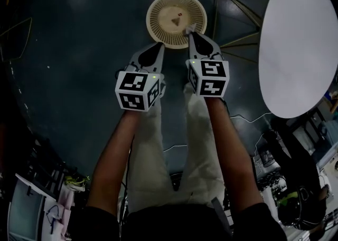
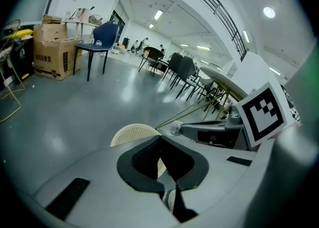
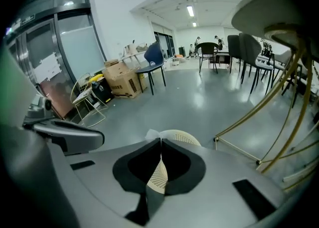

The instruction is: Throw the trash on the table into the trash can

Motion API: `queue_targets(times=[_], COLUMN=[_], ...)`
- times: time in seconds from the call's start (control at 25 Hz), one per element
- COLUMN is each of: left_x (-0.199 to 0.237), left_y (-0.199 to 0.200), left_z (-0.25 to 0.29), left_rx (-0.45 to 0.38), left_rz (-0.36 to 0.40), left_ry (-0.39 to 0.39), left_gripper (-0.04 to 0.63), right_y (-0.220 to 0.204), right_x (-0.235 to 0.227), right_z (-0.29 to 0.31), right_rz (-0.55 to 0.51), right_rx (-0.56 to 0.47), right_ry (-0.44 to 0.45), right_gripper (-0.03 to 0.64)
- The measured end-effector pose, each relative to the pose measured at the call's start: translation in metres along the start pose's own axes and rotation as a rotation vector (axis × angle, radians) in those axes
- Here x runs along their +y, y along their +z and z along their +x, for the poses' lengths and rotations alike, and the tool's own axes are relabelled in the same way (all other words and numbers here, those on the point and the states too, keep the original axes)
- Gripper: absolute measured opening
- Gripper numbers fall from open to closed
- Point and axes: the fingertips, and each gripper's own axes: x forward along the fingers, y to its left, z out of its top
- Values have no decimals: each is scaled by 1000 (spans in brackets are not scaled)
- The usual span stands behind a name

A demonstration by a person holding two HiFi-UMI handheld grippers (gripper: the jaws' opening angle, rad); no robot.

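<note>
Trash can (image 1: 158,7) near white table (image 1: 301,45)

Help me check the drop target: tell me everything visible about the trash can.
The trash can is round, cream, plastic-looking, with slotted walls and an open top. It stands upright on the dark floor near the white table. A small brownish scrap lies on its bottom. The right gripper, shut on a white scrap, hangs over its near rim.
</note>
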Motion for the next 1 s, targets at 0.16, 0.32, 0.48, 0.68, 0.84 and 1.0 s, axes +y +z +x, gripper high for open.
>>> queue_targets(times=[0.16, 0.32, 0.48, 0.68, 0.84, 1.0], left_x=[17, 31, 50, 62, 64, 63], left_y=[-8, -19, -35, -52, -63, -65], left_z=[20, 41, 61, 71, 71, 69], left_rx=[11, 21, 32, 47, 64, 72], left_rz=[10, 0, -21, -20, -22, -14], left_ry=[3, -1, 7, 13, 13, 6], left_gripper=[8, 8, 8, 8, 8, 8], right_y=[-21, -38, -56, -76, -85, -82], right_x=[-6, -14, -15, -15, -13, -13], right_z=[32, 60, 90, 110, 116, 115], right_rz=[-19, -22, -32, -72, -122, -105], right_rx=[24, 45, 70, 98, 116, 116], right_ry=[-1, 2, 19, 16, 28, 36], right_gripper=[23, 25, 25, 25, 83, 140])
